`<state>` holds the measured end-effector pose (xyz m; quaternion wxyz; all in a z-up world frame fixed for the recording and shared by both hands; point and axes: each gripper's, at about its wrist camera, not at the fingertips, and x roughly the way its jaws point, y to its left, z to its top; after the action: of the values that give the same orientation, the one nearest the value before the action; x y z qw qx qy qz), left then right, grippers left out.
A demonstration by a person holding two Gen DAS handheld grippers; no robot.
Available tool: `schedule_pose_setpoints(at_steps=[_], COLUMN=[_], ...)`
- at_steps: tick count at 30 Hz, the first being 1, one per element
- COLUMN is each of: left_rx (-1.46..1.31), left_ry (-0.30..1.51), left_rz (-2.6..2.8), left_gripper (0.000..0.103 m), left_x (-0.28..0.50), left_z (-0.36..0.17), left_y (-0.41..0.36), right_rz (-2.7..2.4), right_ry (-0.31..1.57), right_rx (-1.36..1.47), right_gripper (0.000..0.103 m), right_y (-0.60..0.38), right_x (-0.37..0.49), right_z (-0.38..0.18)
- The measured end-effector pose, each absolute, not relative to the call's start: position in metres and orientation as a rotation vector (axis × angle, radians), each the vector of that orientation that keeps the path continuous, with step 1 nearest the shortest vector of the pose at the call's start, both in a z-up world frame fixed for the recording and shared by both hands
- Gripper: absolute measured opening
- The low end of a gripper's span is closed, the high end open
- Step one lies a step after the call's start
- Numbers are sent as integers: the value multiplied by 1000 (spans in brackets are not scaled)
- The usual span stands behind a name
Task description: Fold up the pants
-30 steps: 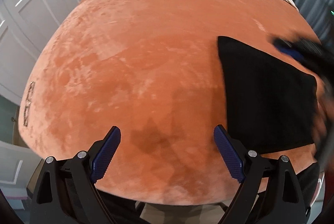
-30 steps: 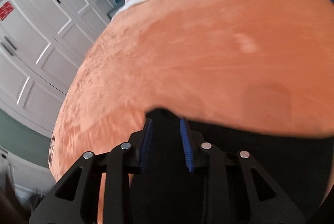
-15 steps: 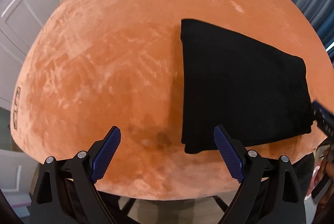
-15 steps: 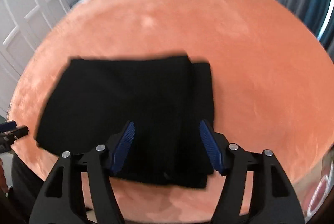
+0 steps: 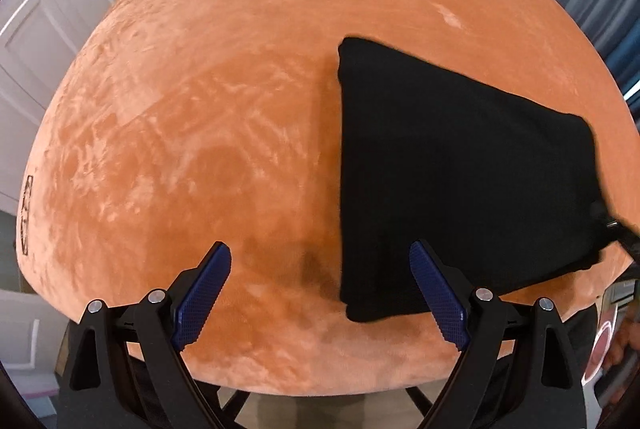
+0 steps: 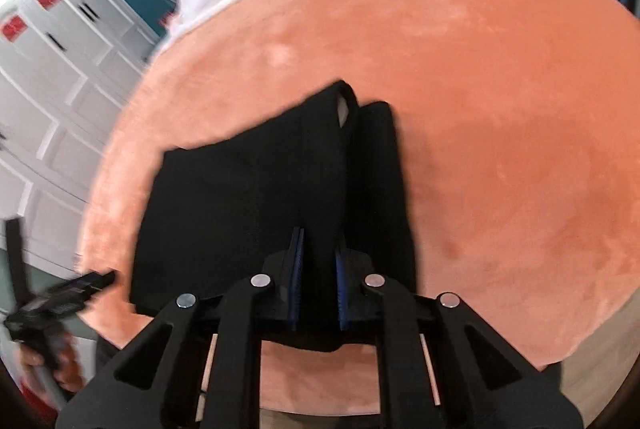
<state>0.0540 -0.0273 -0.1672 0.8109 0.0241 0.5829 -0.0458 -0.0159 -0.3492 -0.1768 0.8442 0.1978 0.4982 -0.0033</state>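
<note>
Pants [image 6: 256, 205] lie folded on the orange bench [image 6: 500, 109]. Right tool [image 6: 318, 283] nearer, over the near edge, nearly clenched, grasp uncertain; left tool [image 5: 320, 293] released, pants to its right.

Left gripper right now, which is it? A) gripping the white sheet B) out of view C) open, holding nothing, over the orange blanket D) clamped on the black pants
C. In the left wrist view the left gripper has its blue fingers spread wide with only the orange blanket between them; the folded black pants lie to its right, ungripped.
</note>
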Motion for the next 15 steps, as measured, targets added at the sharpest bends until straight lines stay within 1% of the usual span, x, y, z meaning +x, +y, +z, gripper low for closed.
schedule_pose_setpoints(at_steps=[1,2,4,5,6,7,8,9,12,14,15], left_rx=[48,46,34,14,0,-10,-28,-49,-178,-280,-313], left_ry=[1259,1285,1300,1282,1265,1255,1266,1282,1407,1448,1450], left_rz=[-110,-116,-121,-134,-143,-147,-152,-165,-196,-209,-202], left_gripper=[90,90,90,90,90,91,91,91,91,94,98], left_x=[56,58,59,59,59,60,64,67,84,91,93], left_z=[-172,-180,-182,-179,-176,-175,-179,-183,-215,-234,-239], left_y=[-30,-31,-32,-31,-31,-31,-31,-33,-36,-32,-30], right_rz=[-11,7,30,11,-25,-46,-62,-80,-61,-48,-43], right_ry=[1112,1094,1072,1052,1012,985,976,975,1059,1114,1148], right_rx=[404,474,572,567,546,536,536,535,508,510,524], right_gripper=[20,21,25,32,45,65,74,80,79,80,82], right_y=[-352,-360,-368,-369,-371,-372,-374,-374,-367,-365,-363], right_x=[-12,-14,-17,-20,-25,-28,-28,-27,-10,-2,0], right_z=[-199,-209,-201,-191,-180,-172,-170,-170,-189,-204,-215])
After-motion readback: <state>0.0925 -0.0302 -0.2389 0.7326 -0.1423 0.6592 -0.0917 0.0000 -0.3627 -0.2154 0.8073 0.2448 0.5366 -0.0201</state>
